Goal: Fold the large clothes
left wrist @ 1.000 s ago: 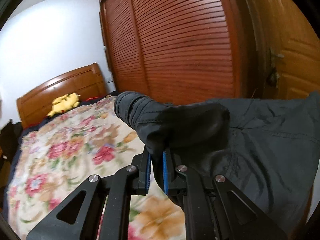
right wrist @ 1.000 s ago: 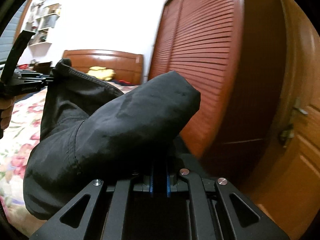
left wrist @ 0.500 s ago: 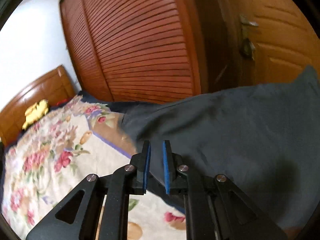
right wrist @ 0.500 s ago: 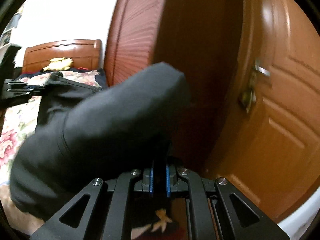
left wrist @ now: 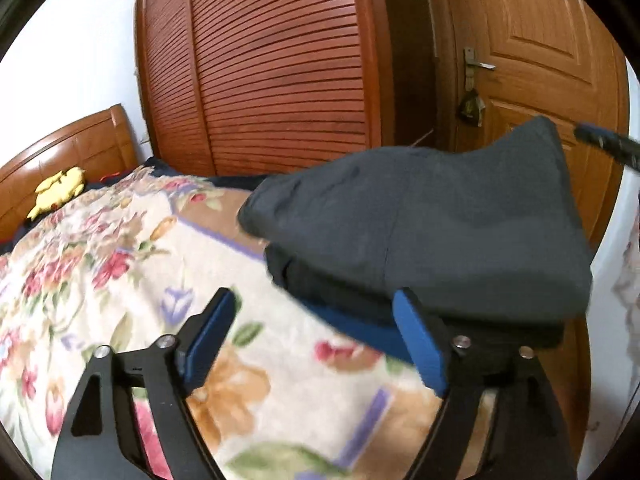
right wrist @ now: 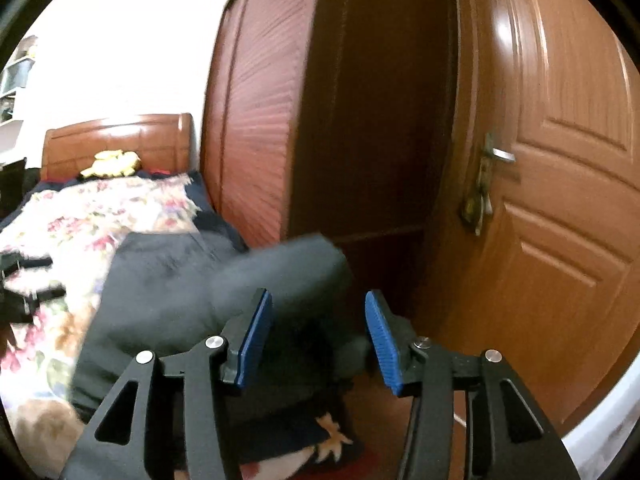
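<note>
A dark grey garment (left wrist: 432,220) lies folded over on the flowered bedspread (left wrist: 120,264) near the bed's corner by the wardrobe. My left gripper (left wrist: 316,340) is open and empty just in front of the garment's near edge; its right finger touches the fold. In the right wrist view the same garment (right wrist: 172,292) lies on the bed, blurred. My right gripper (right wrist: 316,340) is open, with the garment's end just past its fingertips. The right gripper's tip also shows in the left wrist view (left wrist: 604,144) beyond the garment.
A louvred wooden wardrobe (left wrist: 272,72) stands close along the bed. A wooden door (right wrist: 560,184) with a metal handle is to the right. A yellow plush toy (left wrist: 56,194) lies by the headboard (left wrist: 68,148). The left gripper shows at the right view's left edge (right wrist: 24,280).
Both grippers have opened and let go of the garment. It dropped from being held up in the air onto the bed, folded over.
</note>
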`<state>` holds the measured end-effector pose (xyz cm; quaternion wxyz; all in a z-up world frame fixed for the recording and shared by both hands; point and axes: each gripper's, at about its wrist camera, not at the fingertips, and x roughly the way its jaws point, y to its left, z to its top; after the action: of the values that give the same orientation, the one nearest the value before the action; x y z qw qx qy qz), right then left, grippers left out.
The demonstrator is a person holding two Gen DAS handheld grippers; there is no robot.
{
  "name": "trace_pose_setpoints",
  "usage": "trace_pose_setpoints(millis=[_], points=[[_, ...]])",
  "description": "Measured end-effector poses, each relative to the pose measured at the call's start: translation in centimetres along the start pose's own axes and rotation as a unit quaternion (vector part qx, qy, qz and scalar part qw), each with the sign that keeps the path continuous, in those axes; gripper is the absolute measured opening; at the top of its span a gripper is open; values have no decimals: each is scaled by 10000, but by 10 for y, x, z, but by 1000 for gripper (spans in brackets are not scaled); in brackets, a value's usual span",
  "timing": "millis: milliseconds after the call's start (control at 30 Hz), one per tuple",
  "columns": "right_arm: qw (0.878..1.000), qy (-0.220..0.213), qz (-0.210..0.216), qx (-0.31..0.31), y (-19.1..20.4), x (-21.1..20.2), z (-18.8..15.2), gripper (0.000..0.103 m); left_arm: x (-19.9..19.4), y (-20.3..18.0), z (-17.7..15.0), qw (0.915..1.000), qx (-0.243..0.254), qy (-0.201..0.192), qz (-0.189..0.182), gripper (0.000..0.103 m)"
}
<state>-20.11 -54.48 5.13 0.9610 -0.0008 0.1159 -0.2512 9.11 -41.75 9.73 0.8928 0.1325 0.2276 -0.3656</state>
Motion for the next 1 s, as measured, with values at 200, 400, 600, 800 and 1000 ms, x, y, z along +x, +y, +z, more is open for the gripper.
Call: trace_pose_setpoints(millis=[200, 400, 600, 800, 1000], points=[[9987, -70, 460, -195, 38, -3, 7, 51, -35, 25, -43, 9996, -288, 6, -39, 103], [9983, 294, 388, -306, 38, 40, 5, 51, -76, 48, -79, 9984, -528, -76, 209, 103], [9957, 922, -31, -18, 19, 68, -10, 51, -107, 77, -111, 9970, -617, 17, 474, 103], [9926, 1159, -91, 342, 13, 79, 0, 51, -131, 108, -137, 9939, -815, 69, 737, 103], [9955, 883, -332, 27, 45, 50, 31, 51, -151, 132, -156, 9889, -1080, 2, 1023, 103]])
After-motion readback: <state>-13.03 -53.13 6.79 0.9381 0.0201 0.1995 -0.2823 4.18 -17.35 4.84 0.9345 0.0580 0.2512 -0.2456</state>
